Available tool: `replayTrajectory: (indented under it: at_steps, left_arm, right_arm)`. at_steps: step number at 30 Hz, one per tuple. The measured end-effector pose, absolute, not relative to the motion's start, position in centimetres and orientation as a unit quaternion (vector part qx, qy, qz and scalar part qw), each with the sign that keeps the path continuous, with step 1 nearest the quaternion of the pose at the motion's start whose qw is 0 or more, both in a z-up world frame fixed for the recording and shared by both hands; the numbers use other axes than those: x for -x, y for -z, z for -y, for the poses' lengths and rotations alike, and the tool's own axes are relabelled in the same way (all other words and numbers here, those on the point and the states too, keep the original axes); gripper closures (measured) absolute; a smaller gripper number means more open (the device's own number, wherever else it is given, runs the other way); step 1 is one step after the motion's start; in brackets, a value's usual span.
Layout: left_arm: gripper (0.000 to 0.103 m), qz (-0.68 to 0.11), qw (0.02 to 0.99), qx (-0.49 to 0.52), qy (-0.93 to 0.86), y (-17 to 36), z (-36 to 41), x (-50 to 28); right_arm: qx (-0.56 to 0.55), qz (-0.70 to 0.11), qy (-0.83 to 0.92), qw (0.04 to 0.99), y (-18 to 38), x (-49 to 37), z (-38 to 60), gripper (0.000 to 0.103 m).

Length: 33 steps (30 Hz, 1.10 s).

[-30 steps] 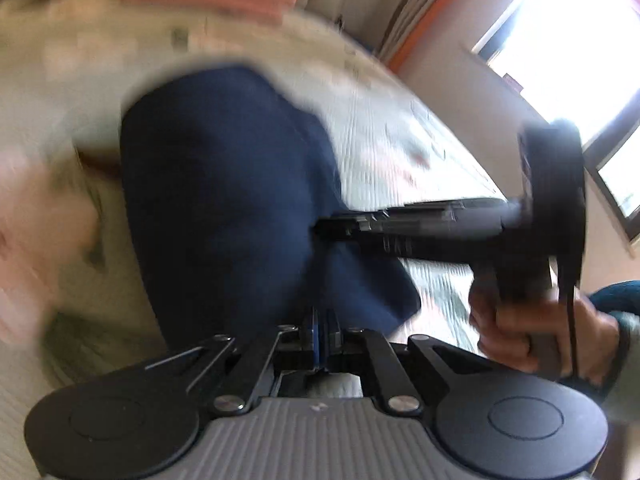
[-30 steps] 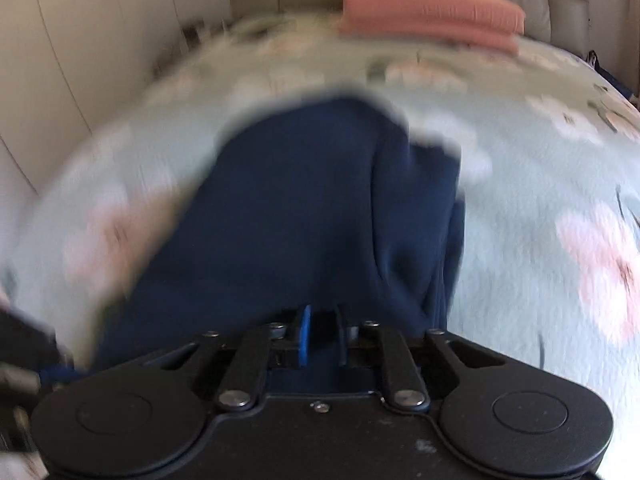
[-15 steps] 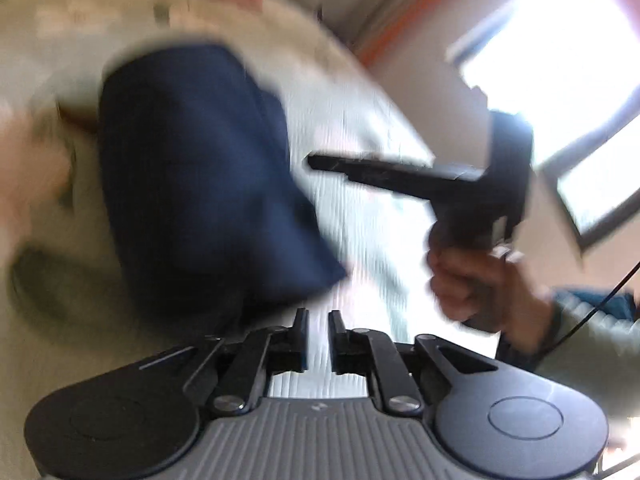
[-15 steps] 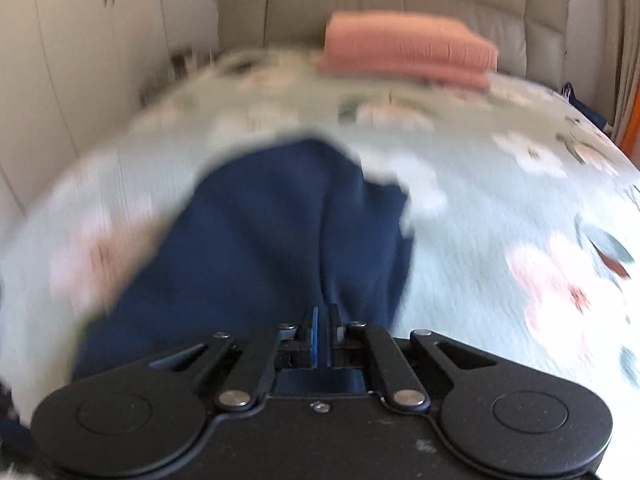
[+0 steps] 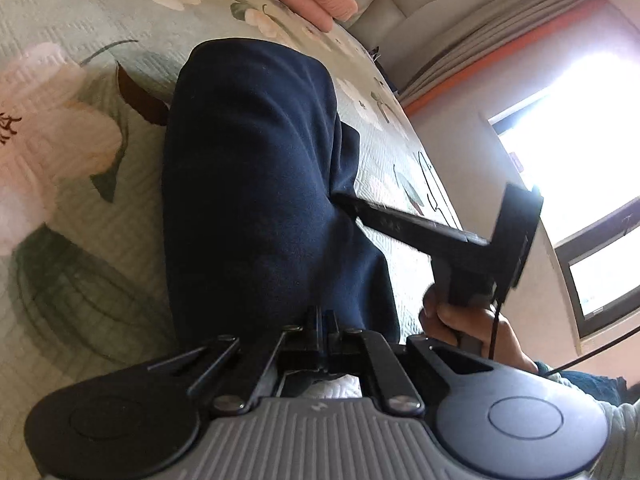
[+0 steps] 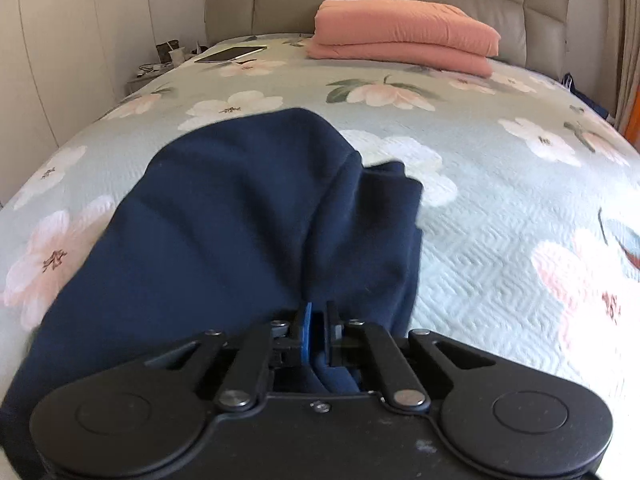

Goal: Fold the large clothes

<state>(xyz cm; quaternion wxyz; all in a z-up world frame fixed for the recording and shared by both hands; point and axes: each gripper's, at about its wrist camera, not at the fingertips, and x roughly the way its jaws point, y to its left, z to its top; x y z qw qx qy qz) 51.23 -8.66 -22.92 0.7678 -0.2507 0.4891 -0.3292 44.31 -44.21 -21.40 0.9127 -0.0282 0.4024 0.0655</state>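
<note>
My left gripper (image 5: 323,322) has snapped shut again on the near hem of the navy garment (image 5: 256,184), after gaping briefly. My right gripper (image 6: 317,322) stays clamped on the same soft fleece, bunched ahead across the quilted floral bed (image 6: 500,208); a folded pink blanket (image 6: 404,36) lies beyond.

Left gripper (image 5: 323,318) at lower centre of its own view, jaws pressed together on a fold of navy garment (image 5: 256,184), linkage arms drawn in tight. Right gripper (image 6: 318,316) likewise at lower centre of its view, jaws clamped on the same cloth, blue pad showing on the left finger. In the left wrist view, right gripper (image 5: 344,200) reaching in from the right edge toward mid-frame, fingers slim and together, tips buried in the fabric. Right hand (image 5: 472,324) wrapped around its handle at lower right, sleeve behind it.
</note>
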Motion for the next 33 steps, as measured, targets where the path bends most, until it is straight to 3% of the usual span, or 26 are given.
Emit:
replayTrajectory:
  at_steps: [3,6,10,12,14,15,16,18,19,20,21,29,33]
  left_arm:
    - [0.1,-0.488,0.772,0.245,0.326,22.7,8.7,-51.6]
    - [0.1,-0.489,0.771,0.246,0.326,21.5,8.6,-48.8]
    - [0.098,-0.483,0.783,0.227,0.321,20.0,8.7,-48.4]
    - [0.091,-0.482,0.791,0.205,0.317,18.8,8.9,-48.4]
    - [0.08,-0.479,0.8,0.188,0.31,17.8,8.9,-48.6]
    - [0.074,-0.475,0.806,0.179,0.304,17.1,8.9,-48.7]
    - [0.07,-0.47,0.811,0.175,0.301,16.6,8.8,-48.9]
    - [0.048,-0.459,0.826,0.167,0.282,15.6,8.3,-49.7]
    - [0.041,-0.454,0.834,0.163,0.268,15.2,8.1,-50.2]
    - [0.023,-0.453,0.84,0.16,0.254,15.1,8.0,-50.8]
    - [0.012,-0.456,0.842,0.158,0.24,15.3,8.0,-51.4]
    - [0.014,-0.542,0.774,0.226,0.238,21.8,8.5,-57.1]
    - [0.004,-0.542,0.757,0.26,0.254,24.7,8.6,-58.4]
  right_arm:
    - [0.039,-0.437,-0.029,0.898,22.6,-42.7,45.2,0.095]
    - [-0.006,-0.453,-0.008,0.892,23.1,-41.0,48.0,0.069]
    - [-0.045,-0.486,0.02,0.873,22.4,-38.7,50.7,0.069]
    - [-0.068,-0.485,0.019,0.872,21.6,-37.7,51.5,0.065]
    - [-0.079,-0.473,0.016,0.877,20.5,-37.2,51.9,0.048]
    - [-0.086,-0.462,0.014,0.883,19.9,-37.1,52.0,0.027]
    - [-0.095,-0.447,0.009,0.889,19.3,-37.2,52.0,0.015]
    - [-0.123,-0.425,-0.014,0.897,18.6,-38.3,52.0,0.006]
    - [-0.14,-0.418,-0.027,0.897,18.6,-38.9,51.8,0.003]
    - [-0.161,-0.414,-0.039,0.895,18.7,-39.6,51.8,0.002]
    - [-0.183,-0.414,-0.051,0.89,19.1,-40.5,51.7,0.002]
    - [-0.295,-0.443,-0.081,0.843,24.5,-45.9,52.9,0.001]
    - [-0.328,-0.435,-0.127,0.829,26.8,-46.6,53.8,0.0]
